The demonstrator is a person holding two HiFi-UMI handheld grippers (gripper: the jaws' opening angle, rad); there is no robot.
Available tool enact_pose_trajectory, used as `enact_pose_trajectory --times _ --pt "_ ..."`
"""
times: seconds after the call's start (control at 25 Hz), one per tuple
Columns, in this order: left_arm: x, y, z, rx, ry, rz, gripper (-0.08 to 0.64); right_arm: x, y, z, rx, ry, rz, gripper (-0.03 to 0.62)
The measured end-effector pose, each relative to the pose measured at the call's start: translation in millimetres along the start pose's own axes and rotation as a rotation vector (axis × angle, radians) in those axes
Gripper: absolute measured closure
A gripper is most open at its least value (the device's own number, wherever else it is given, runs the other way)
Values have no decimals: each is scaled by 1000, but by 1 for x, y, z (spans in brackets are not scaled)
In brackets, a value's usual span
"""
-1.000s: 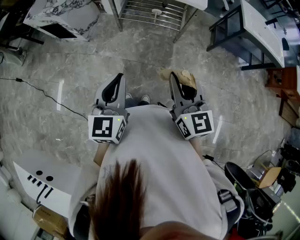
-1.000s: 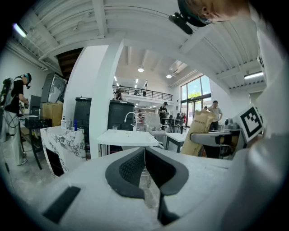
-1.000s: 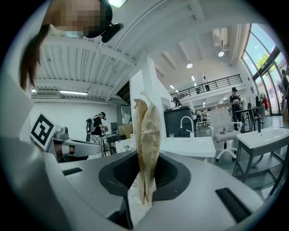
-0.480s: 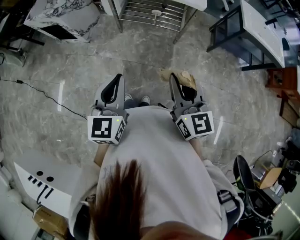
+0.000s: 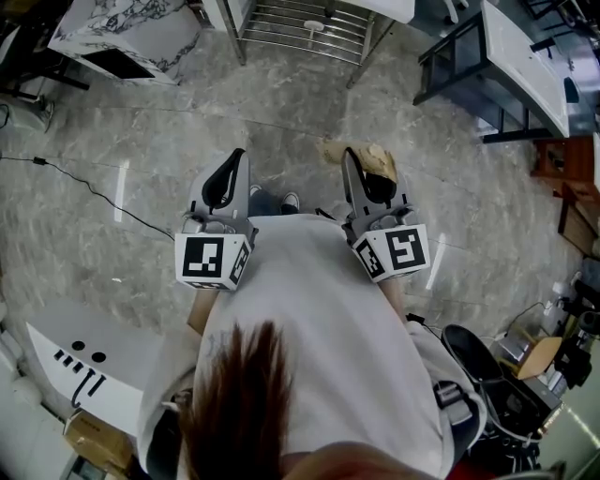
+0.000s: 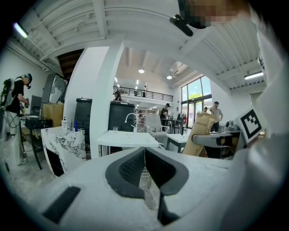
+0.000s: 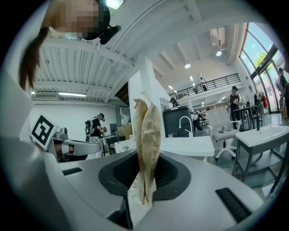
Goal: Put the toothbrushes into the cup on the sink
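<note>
My right gripper point(image 5: 349, 156) point(image 7: 145, 158) is shut on a tan paper packet point(image 5: 371, 159) point(image 7: 146, 135), which stands upright between its pads and also shows in the left gripper view point(image 6: 200, 133). My left gripper point(image 5: 234, 156) point(image 6: 144, 151) is shut with its pads touching and nothing between them. I hold both in front of the person's white-shirted body, over the grey stone floor. Far ahead stands a white sink point(image 6: 127, 138) point(image 7: 187, 145) with a curved faucet and a small clear cup point(image 6: 115, 130) point(image 7: 170, 135) on it. I see no loose toothbrushes.
A marble-patterned counter point(image 5: 127, 37) point(image 6: 63, 137) stands ahead on the left and a metal rack point(image 5: 305, 28) straight ahead. Dark-framed tables point(image 5: 487, 66) stand on the right. A black cable point(image 5: 84, 187) runs over the floor. Other people stand in the room.
Both grippers keep still. Only a dark round thing at the lower right edge of the head view shifts about.
</note>
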State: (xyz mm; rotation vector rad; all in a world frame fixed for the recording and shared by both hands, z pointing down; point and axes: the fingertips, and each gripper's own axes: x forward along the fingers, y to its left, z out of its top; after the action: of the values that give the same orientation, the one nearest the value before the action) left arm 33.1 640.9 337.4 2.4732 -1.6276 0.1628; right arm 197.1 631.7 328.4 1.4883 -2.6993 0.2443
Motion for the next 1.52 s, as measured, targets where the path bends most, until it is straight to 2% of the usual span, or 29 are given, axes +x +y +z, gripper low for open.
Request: enact_pose_trajectory --times 0.48,1.16,1.52 --pt "17 33 2 -19 13 1 543 29 -1 1 12 23 -24 518" --pt "120 136 52 -39 1 -108 543 169 -24 32 7 61 -130 518" --pt "155 181 56 -49 8 -139 543 221 -29 32 6 79 -172 518"
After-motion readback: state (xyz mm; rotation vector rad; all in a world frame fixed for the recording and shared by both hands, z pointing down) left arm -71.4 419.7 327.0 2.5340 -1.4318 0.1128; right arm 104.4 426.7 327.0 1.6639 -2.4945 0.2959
